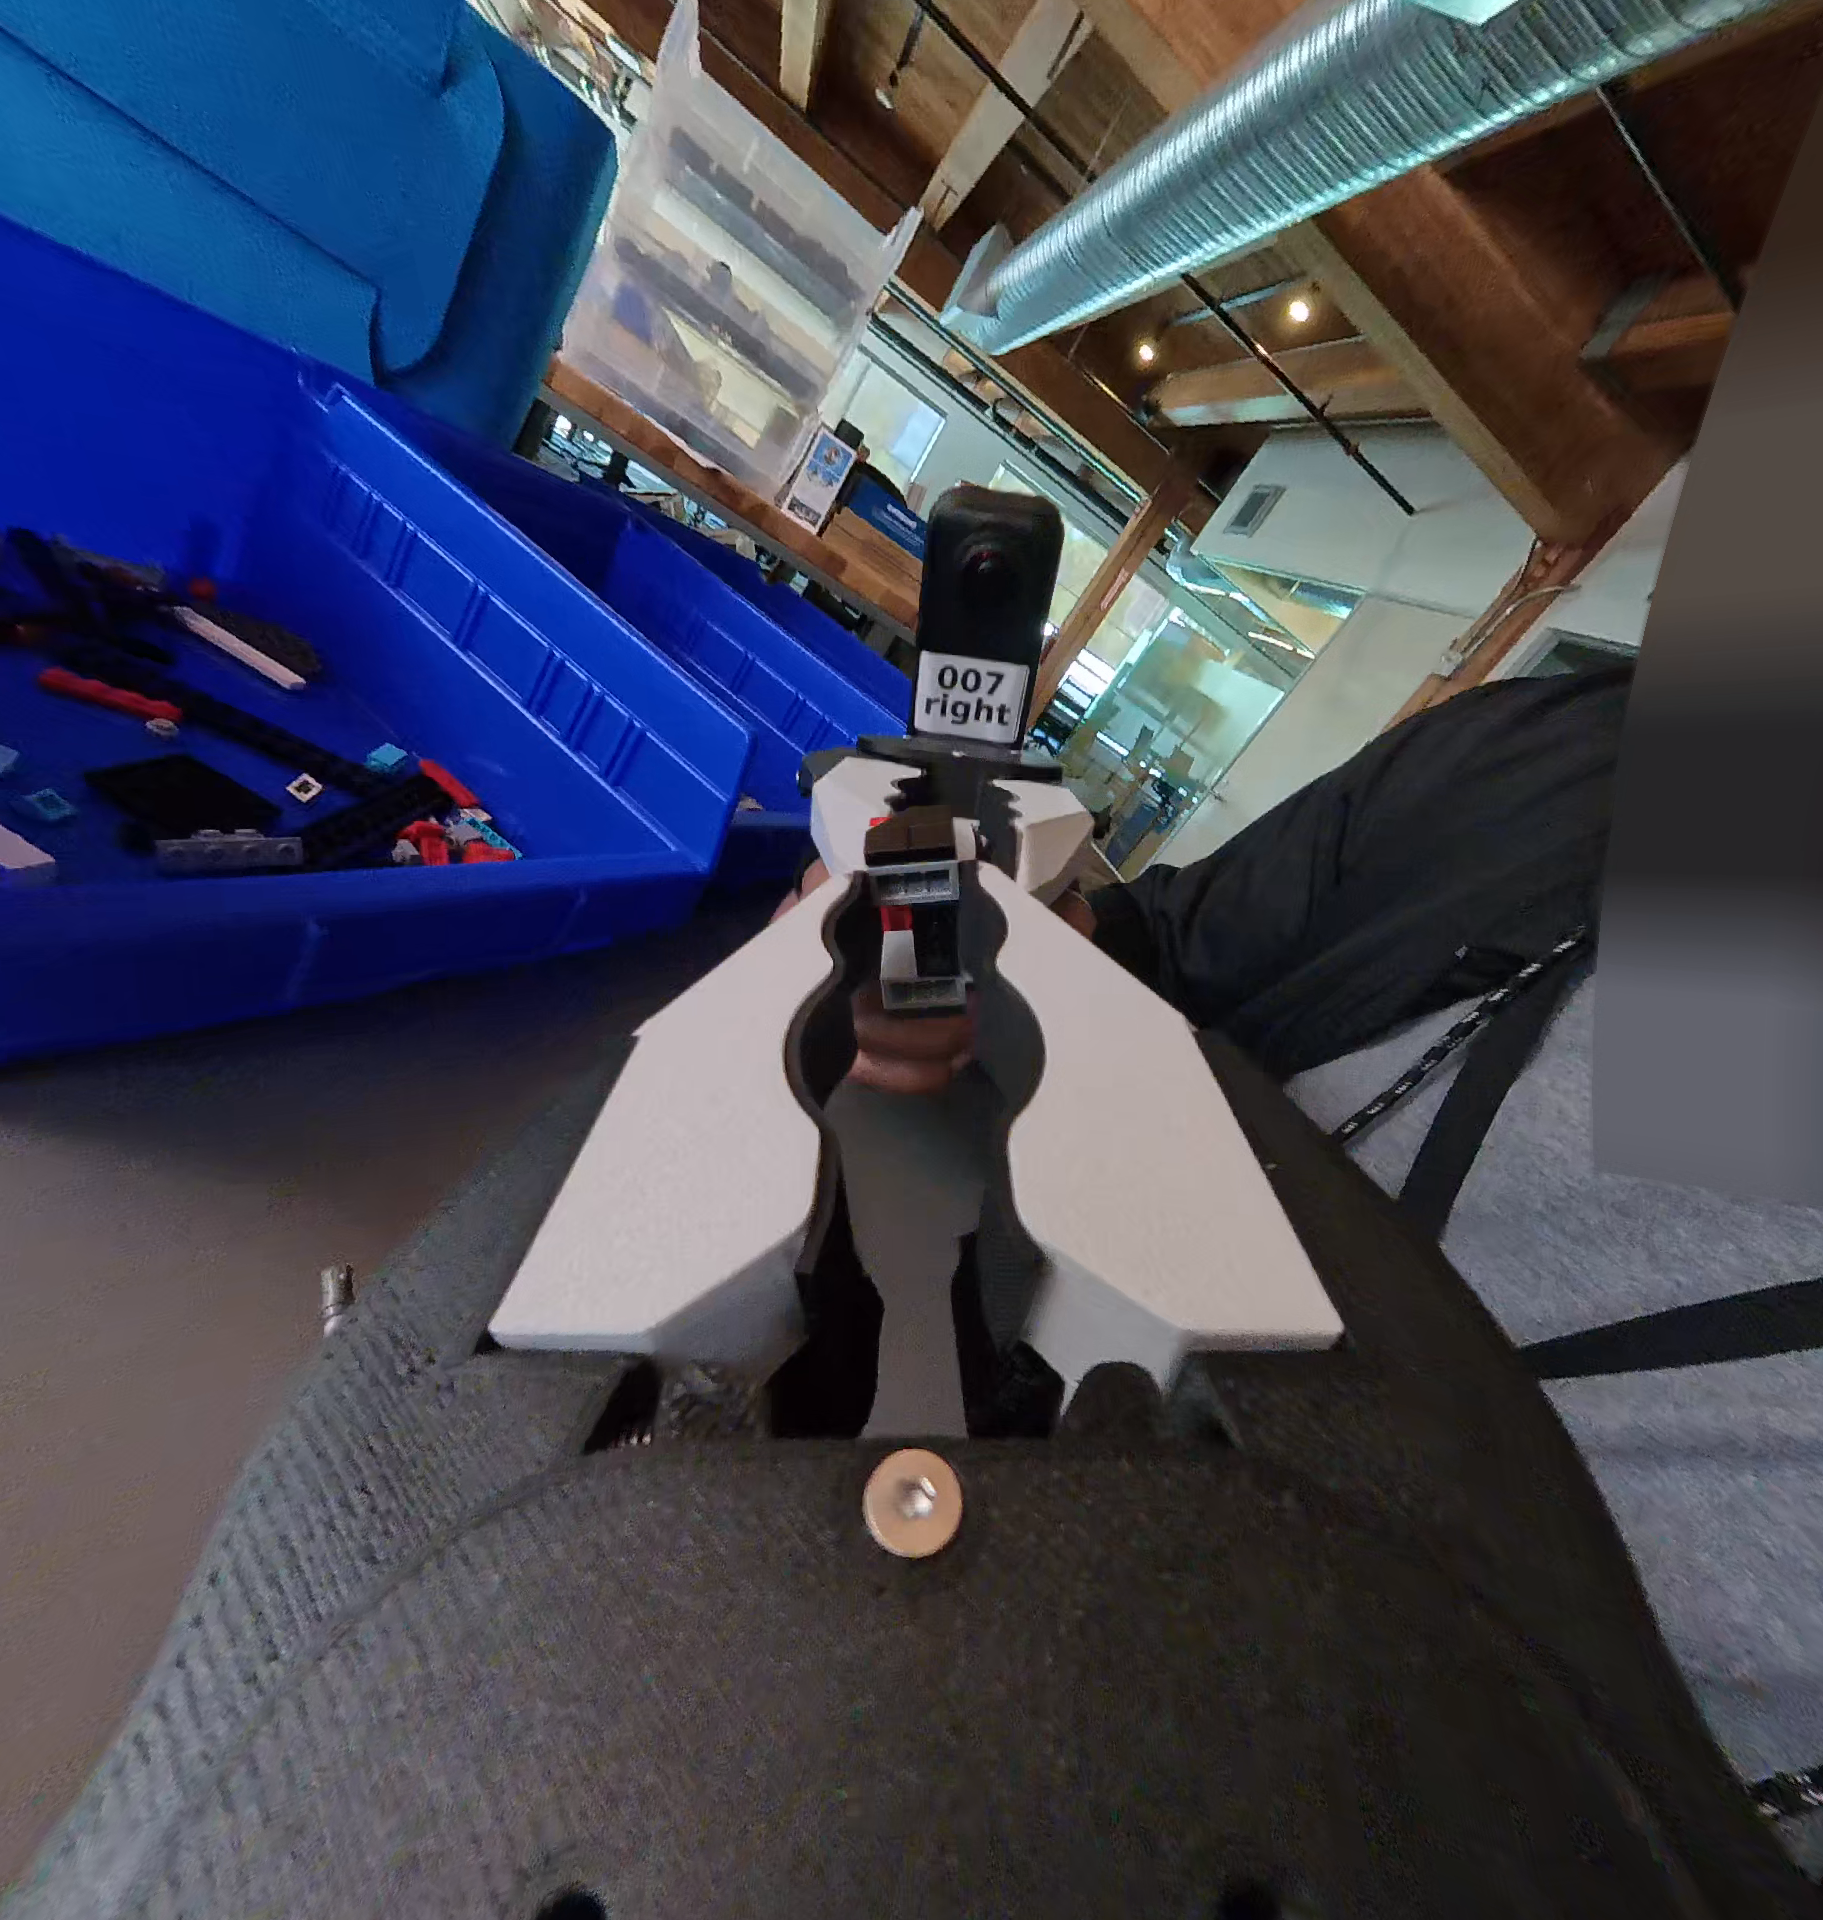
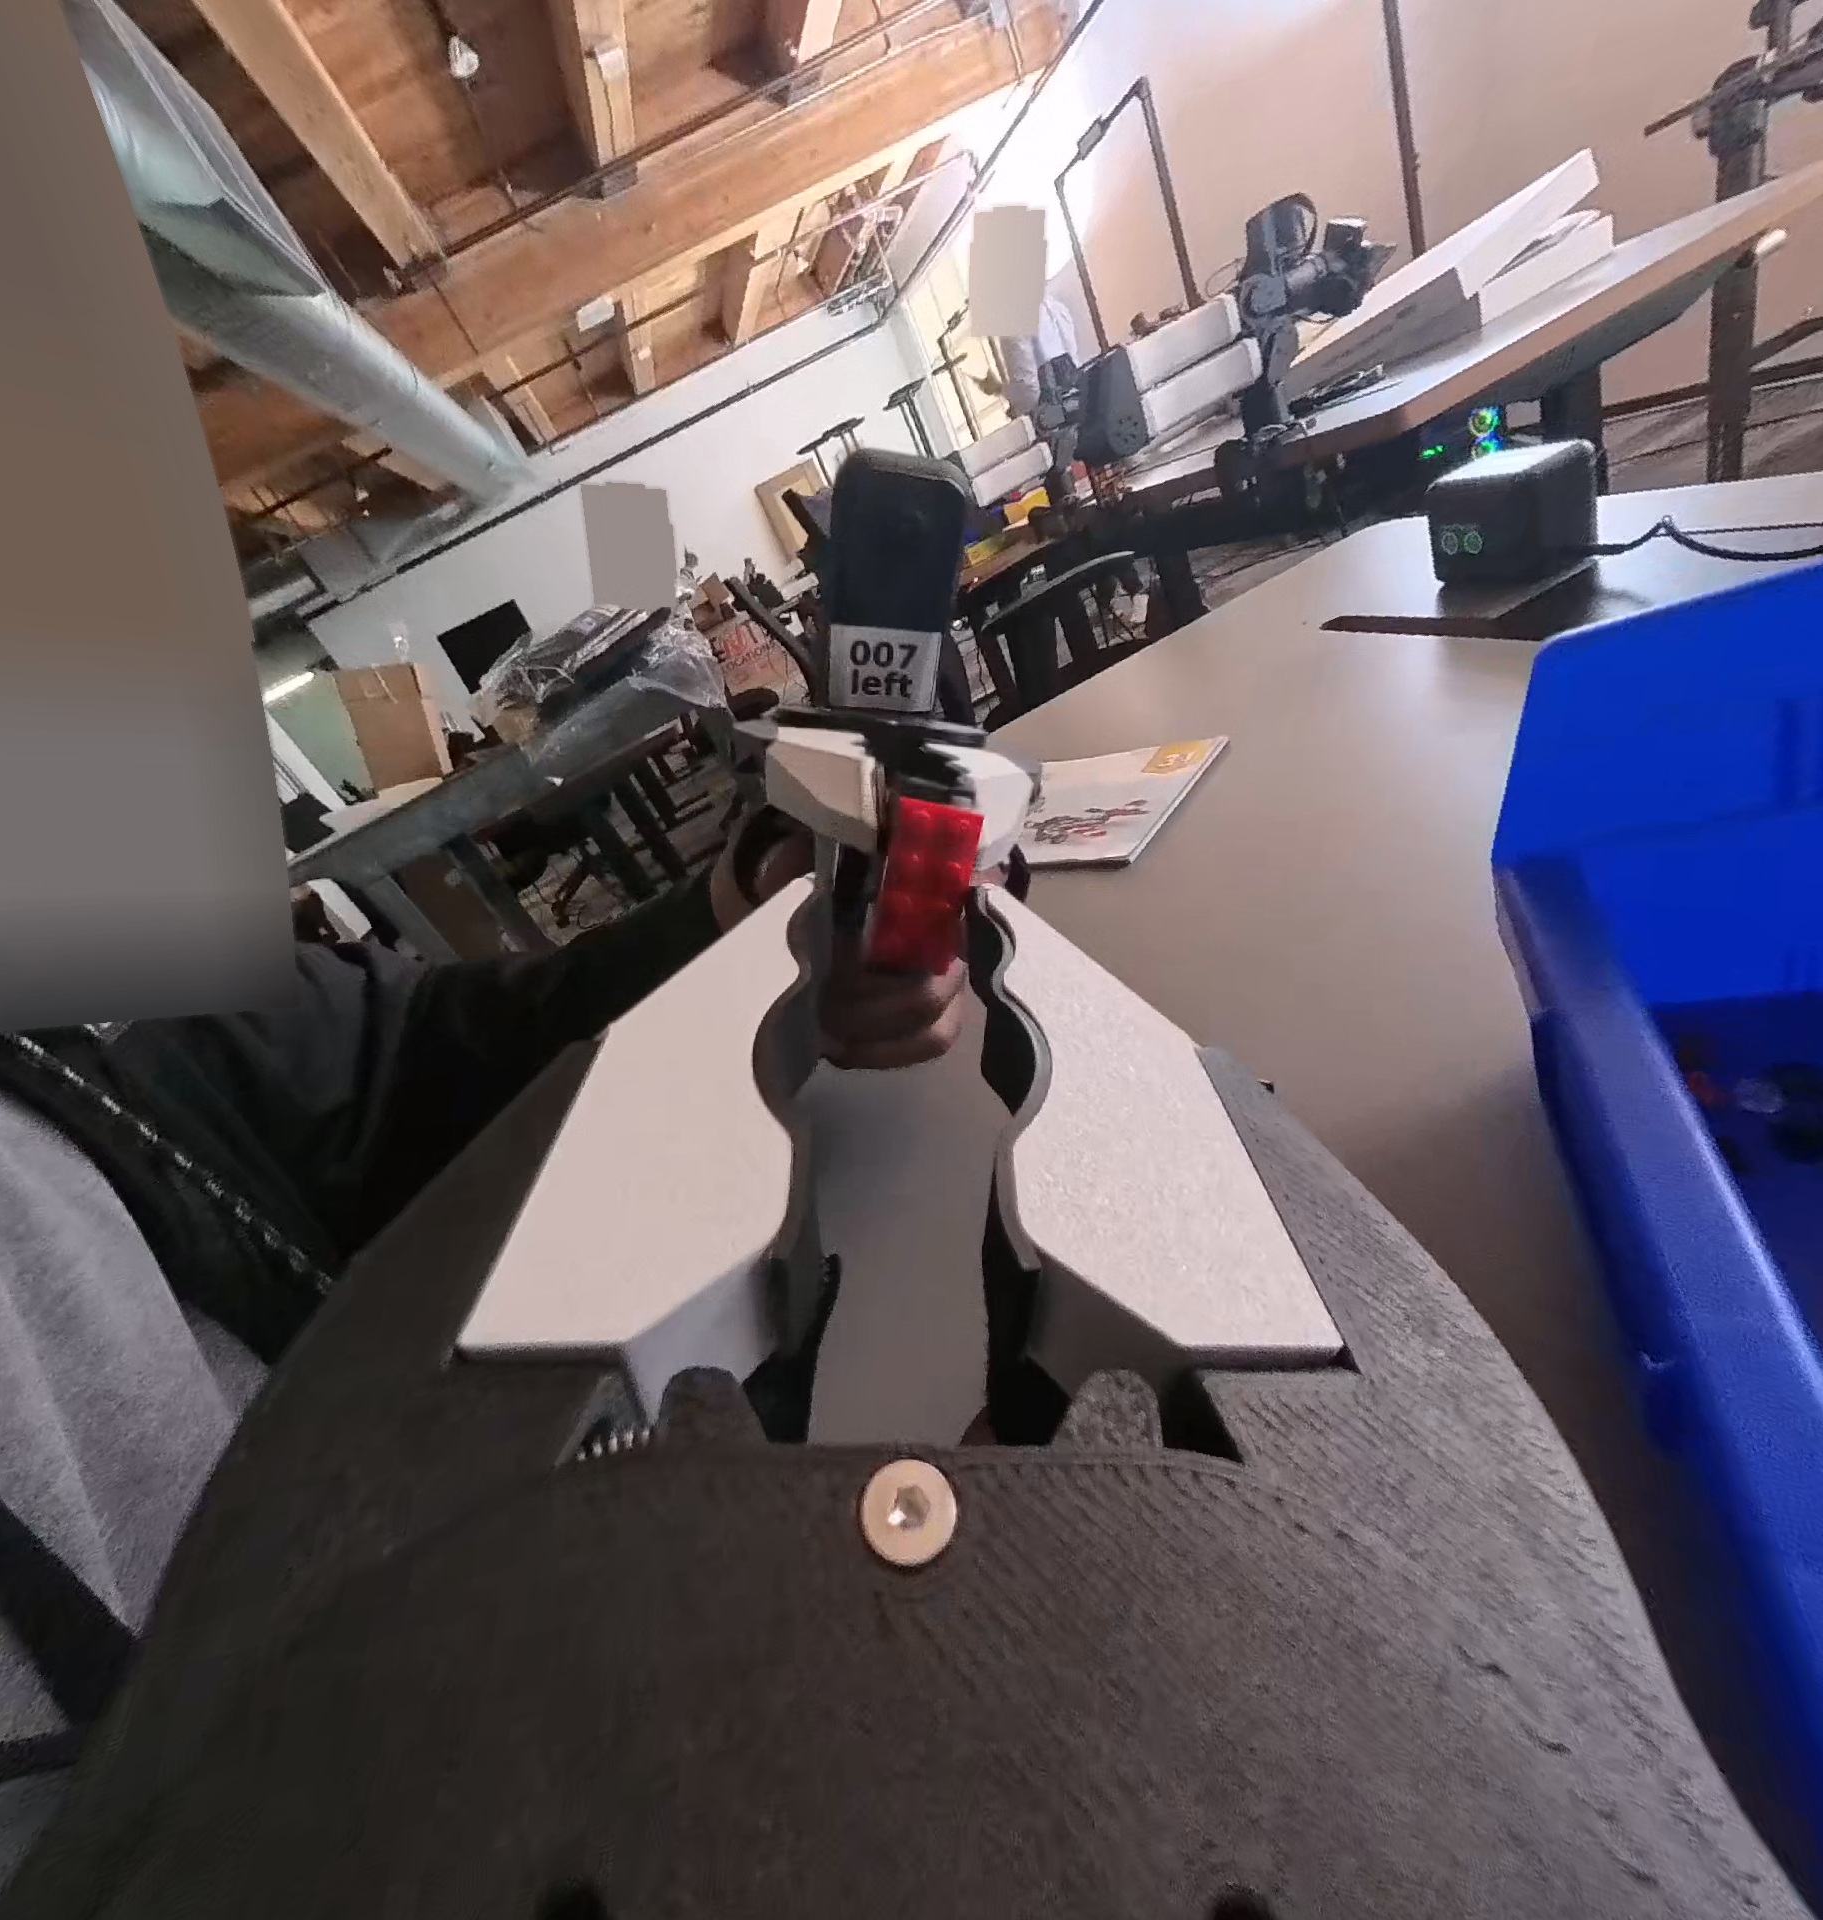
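The left gripper had its fingers drawn narrow around a small assembly of grey, black, white and red plastic building bricks, held in the air just in front of the person's hand. Facing it tip to tip, the right gripper also had its fingers narrow and seemed to pinch the same assembly from its red studded side. A blue plastic bin of loose bricks stood beside them on the dark table. A double grip like this seemed to call for straight alignment and an even squeeze, or the stack might twist apart.
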`<state>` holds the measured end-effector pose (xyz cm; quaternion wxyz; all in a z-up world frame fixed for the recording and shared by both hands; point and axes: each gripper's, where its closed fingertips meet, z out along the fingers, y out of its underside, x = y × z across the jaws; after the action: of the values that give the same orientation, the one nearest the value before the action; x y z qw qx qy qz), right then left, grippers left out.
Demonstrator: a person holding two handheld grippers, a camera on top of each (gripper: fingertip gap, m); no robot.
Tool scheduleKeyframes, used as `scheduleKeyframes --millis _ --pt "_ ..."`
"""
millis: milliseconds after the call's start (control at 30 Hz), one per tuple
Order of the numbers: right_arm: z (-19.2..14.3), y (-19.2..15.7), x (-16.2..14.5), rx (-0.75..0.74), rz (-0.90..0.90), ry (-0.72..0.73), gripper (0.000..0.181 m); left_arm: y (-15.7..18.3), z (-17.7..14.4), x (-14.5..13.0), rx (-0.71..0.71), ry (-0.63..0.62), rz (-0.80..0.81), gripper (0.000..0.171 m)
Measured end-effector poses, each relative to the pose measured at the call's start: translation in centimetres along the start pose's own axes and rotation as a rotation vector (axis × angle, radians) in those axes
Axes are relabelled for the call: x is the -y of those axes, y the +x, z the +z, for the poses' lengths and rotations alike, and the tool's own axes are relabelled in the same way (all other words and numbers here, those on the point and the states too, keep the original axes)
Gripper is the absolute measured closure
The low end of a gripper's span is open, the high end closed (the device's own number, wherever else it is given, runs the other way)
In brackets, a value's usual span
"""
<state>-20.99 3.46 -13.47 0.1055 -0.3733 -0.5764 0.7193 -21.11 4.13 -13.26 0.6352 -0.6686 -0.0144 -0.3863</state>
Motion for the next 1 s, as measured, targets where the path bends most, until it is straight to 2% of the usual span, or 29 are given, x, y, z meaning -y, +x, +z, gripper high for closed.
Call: scheduleKeyframes --millis 333,600,667,733,800,1000 --pt "-0.1 0.6 -0.7 -0.024 -0.022 -0.061 0.163 -0.2 0.3 -1.2 0.001 -0.064 0.024 0.155" --pt "0.0 0.5 -0.6 -0.034 -0.041 -0.041 0.165 -0.1 0.1 -1.1 -0.018 -0.057 0.028 0.155" --pt "-0.2 0.9 -0.2 -0.058 -0.026 -0.013 0.165 -0.1 -0.1 -0.8 -0.024 -0.038 0.013 0.155" --pt "-1.1 2.1 0.9 -0.101 0.004 0.048 0.165 -0.3 -1.4 0.7 -0.032 0.042 -0.023 0.155" --pt "-1.8 2.9 1.8 -0.121 0.026 0.082 0.165 -1.1 -2.5 1.6 0.006 0.067 -0.026 0.155" --pt "-1.4 3.0 0.8 -0.125 0.043 0.034 0.165 -1.7 -1.5 -0.7 0.029 -0.05 -0.054 0.155"
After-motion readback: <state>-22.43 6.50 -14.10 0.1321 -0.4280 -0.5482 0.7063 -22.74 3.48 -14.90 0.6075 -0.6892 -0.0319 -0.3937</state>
